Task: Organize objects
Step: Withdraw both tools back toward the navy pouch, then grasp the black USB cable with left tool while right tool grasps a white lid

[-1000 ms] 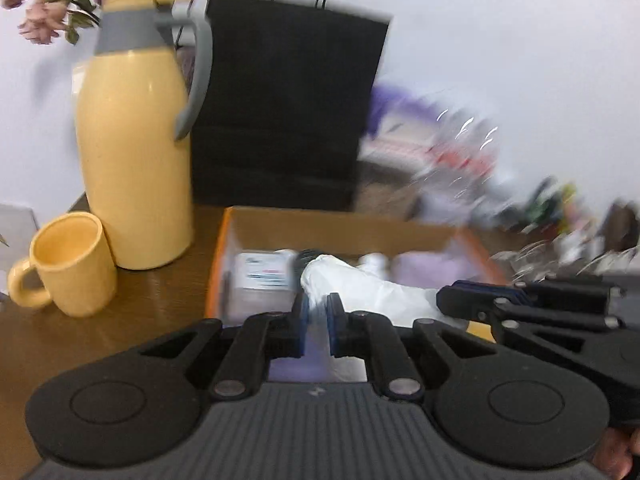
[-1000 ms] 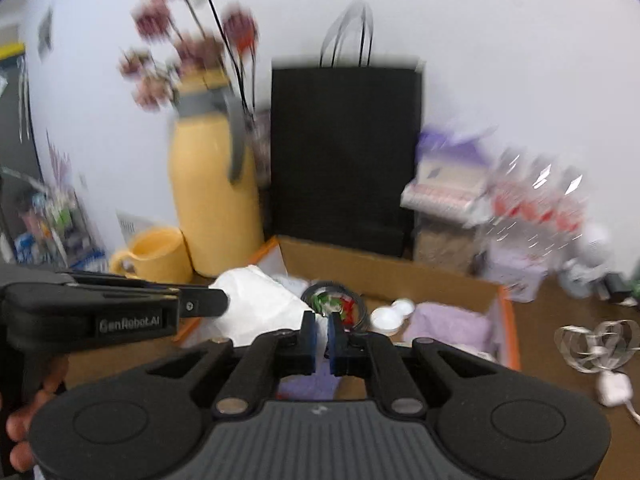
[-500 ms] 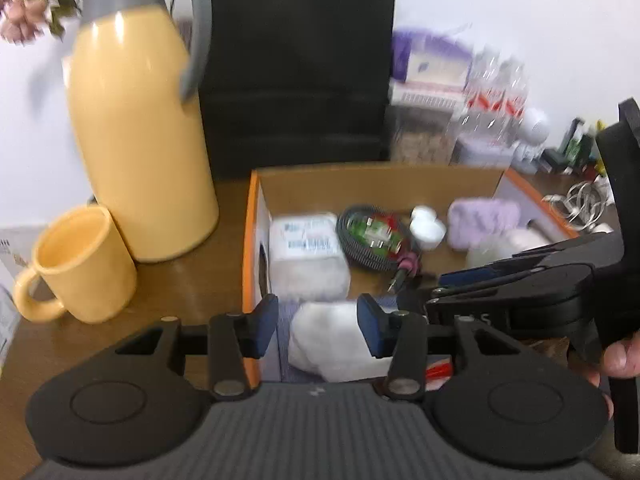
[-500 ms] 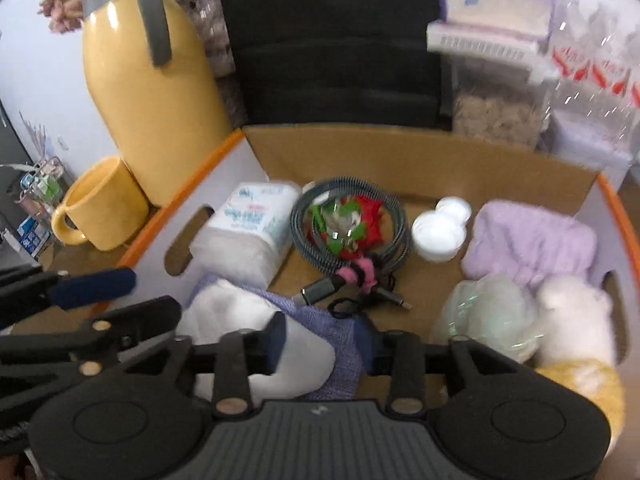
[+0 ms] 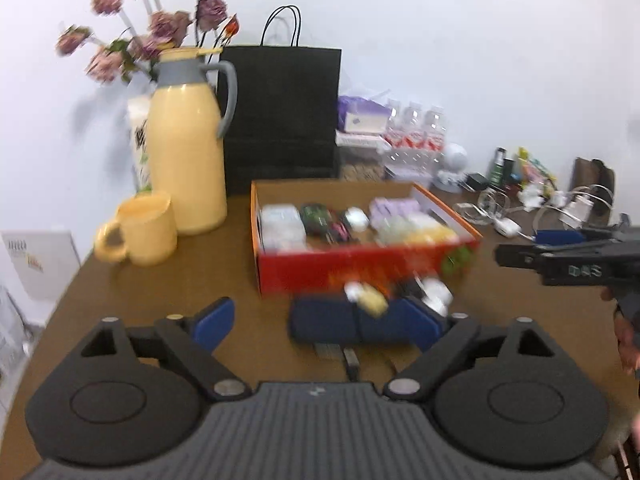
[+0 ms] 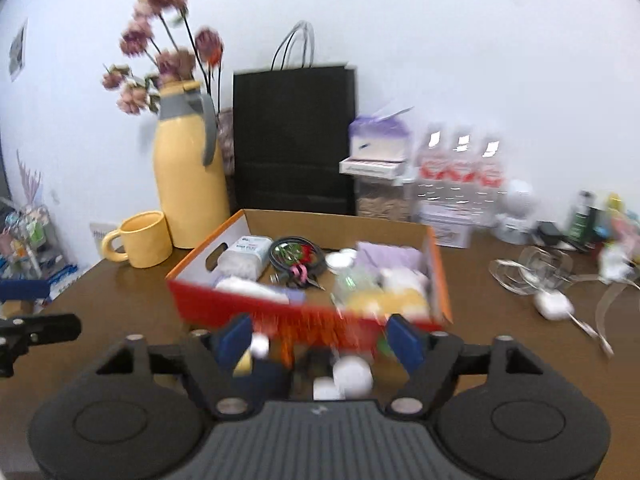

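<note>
A red and orange cardboard box (image 5: 360, 272) (image 6: 280, 312) stands on the brown table, holding a white packet (image 6: 246, 254), a coiled black cable (image 6: 296, 256), a purple cloth (image 6: 388, 258) and other small items. A dark blue pouch (image 5: 332, 324) and small blurred white and yellow items (image 5: 370, 298) (image 6: 352, 376) lie on the table in front of the box. My left gripper (image 5: 320, 322) is open wide and empty, pulled back from the box. My right gripper (image 6: 320, 340) is open and empty, just before the box's front wall; it also shows in the left wrist view (image 5: 576, 258).
A yellow jug (image 5: 186, 160) with flowers and a yellow mug (image 5: 140, 230) stand left of the box. A black paper bag (image 5: 280, 120) stands behind it. Water bottles (image 6: 460, 172), cables (image 6: 532, 272) and chargers lie at the right.
Both grippers have opened wider and pulled back out of the box to the near side. The white cloth the left gripper let go of stays in the box.
</note>
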{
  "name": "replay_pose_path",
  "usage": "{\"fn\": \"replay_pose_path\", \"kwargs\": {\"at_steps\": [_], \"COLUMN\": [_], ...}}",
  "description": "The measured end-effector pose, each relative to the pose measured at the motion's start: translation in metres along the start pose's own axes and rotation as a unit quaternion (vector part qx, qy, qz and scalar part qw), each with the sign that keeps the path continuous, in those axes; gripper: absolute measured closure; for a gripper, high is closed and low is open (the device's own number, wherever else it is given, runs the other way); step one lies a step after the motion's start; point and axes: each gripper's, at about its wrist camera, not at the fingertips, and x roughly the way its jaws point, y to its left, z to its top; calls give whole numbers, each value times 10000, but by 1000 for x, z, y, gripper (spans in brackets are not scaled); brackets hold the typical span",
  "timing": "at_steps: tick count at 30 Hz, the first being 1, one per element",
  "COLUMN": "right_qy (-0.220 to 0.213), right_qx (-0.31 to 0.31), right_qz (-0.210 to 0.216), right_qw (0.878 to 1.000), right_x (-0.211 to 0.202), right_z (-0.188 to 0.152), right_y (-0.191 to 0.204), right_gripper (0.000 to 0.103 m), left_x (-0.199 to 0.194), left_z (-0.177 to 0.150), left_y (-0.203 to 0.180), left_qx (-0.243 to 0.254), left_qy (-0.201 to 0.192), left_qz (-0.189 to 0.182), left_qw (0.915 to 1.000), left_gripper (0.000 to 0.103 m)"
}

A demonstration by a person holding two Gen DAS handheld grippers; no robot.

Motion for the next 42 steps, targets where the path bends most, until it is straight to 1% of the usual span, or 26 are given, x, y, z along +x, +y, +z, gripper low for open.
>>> {"fn": "replay_pose_path", "kwargs": {"at_steps": [2,4,6,9,10,13,15,16,18,22,24,27,29,31,32,33,34,36,38,39,40,41,42], "right_qy": [-141,-149,-57,189,266,282,238,229,207,279,337,375,393,408,420,437,429,462,526,552,572,569,570], "right_qx": [173,379,489,301,198,91,139,157,165,141,99,54,42,10,-7,-44,-127,-276,-249,-218,-186,-153,-127], "right_qz": [-18,107,240,362,342,239,175,123,11,-99,-169,-297,-292,-270,-270,-268,-251,-292,-277,-241,-212,-168,-109], "right_qw": [9997,9991,9985,9987,9989,9993,9995,9995,9996,9995,9992,9988,9988,9988,9988,9987,9987,9981,9979,9979,9980,9981,9982], "right_x": [-40,-73,-99,-121,-126,-132,-132,-130,-123,-98,-79,-46,-23,3,15,27,39,65,85,94,102,109,114], "right_z": [-30,-58,-81,-104,-110,-117,-118,-118,-118,-117,-115,-107,-100,-92,-88,-84,-81,-74,-69,-66,-64,-62,-62], "right_y": [7,15,24,37,41,47,46,45,42,32,27,19,14,9,8,7,5,4,0,-2,-3,-3,-4], "right_gripper": [22,21,21,21,21,21,21,21,21,21,23,24,27,32,33,33,38,44,45,45,45,45,45], "left_x": [-30,-56,-76,-97,-100,-96,-84,-78,-65,-35,-19,15,46,76,89,99,110,128,140,142,143,143,143], "left_z": [-26,-47,-59,-74,-78,-84,-86,-88,-89,-84,-78,-70,-65,-60,-58,-57,-56,-54,-53,-53,-52,-52,-52], "left_y": [-8,-16,-22,-28,-32,-44,-47,-47,-43,-33,-32,-32,-30,-27,-26,-25,-25,-25,-24,-23,-22,-19,-16], "left_qx": [-16,-76,-165,-374,-324,-81,-71,-96,-189,-374,-307,-102,-1,1,16,40,100,239,325,321,288,207,77], "left_qy": [-32,-128,-194,-142,-143,-167,-77,-29,61,234,245,333,520,734,807,850,855,861,963,956,966,963,974], "left_qz": [-50,-34,-79,-380,-445,-430,-363,-318,-232,-204,-201,-208,-207,-185,-156,-116,-75,2,-123,-177,-223,-272,-311], "left_qw": [10000,9999,9996,9985,9984,9989,9993,9994,9995,9988,9990,9992,9984,9971,9966,9963,9963,9960,9947,9947,9947,9948,9947], "left_gripper": [6,5,3,2,2,2,3,5,10,19,20,27,39,43,46,46,46,49,58,58,65,79,85]}}
